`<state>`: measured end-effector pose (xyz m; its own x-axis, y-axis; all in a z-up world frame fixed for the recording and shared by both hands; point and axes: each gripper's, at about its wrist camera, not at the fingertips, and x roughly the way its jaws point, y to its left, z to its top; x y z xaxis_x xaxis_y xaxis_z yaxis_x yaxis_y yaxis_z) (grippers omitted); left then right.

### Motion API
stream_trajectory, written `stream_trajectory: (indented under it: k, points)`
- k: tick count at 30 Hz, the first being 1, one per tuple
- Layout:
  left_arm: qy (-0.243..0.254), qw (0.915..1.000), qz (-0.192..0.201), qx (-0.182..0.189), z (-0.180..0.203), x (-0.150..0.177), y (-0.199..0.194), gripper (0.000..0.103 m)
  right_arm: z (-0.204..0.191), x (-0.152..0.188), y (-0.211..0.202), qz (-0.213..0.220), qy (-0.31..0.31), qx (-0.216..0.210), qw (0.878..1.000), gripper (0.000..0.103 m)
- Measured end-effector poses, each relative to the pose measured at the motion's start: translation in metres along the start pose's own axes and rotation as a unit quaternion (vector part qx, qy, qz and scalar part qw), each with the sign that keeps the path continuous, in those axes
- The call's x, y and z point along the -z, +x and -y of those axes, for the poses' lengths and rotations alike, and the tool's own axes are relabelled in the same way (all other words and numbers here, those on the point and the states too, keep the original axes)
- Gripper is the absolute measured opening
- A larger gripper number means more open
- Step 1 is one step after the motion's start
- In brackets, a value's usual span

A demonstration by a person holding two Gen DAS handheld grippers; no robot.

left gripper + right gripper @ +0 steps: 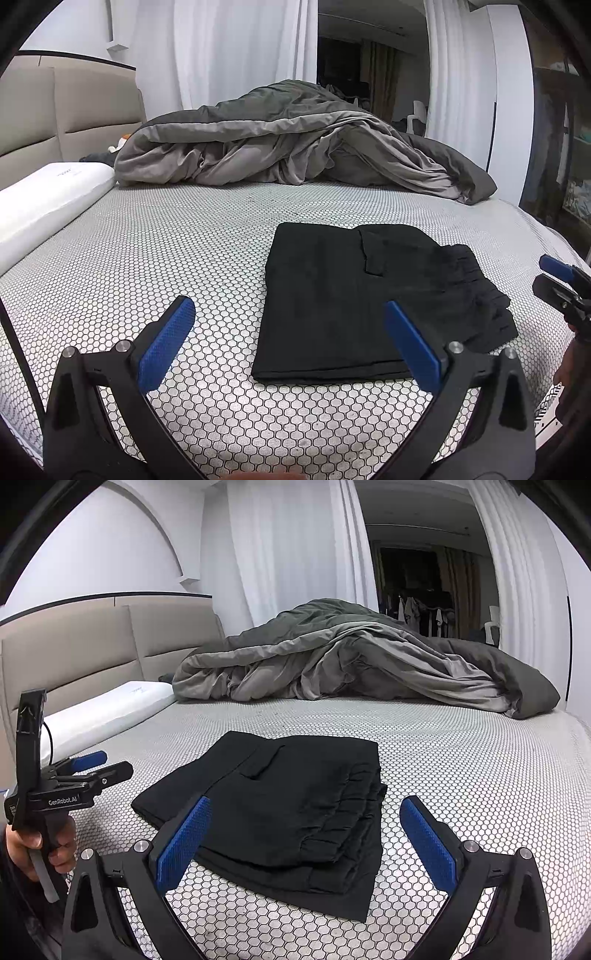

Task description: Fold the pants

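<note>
The black pants (351,295) lie folded into a compact rectangle on the honeycomb-patterned bed cover (147,258), with the gathered waistband at the right end. In the right wrist view the pants (295,805) show stacked layers along their near right side. My left gripper (289,304) is open, off the pants' near left corner, with nothing between its blue pads (168,343). My right gripper (306,804) is open too, held just short of the pants' near edge and holding nothing. Each gripper shows in the other's view: the right gripper (543,275) and the left gripper (116,762).
A rumpled grey duvet (295,147) is heaped across the far side of the bed. A white pillow (48,199) lies along the left by the beige headboard (92,646). A hand (33,845) grips the left tool's handle. White curtains hang behind.
</note>
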<state>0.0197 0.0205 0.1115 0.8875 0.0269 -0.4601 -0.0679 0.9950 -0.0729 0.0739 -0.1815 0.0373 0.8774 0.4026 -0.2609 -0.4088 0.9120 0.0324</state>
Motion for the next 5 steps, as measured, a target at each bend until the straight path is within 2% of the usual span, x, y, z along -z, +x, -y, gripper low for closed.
stream_trajectory:
  k: [5]
  points:
    - [0.001,1.0,0.0,-0.001,0.0001,-0.0001,-0.0001,0.102,-0.0011,-0.0001,0.0003,-0.002,-0.001,-0.001,1.0,0.103]
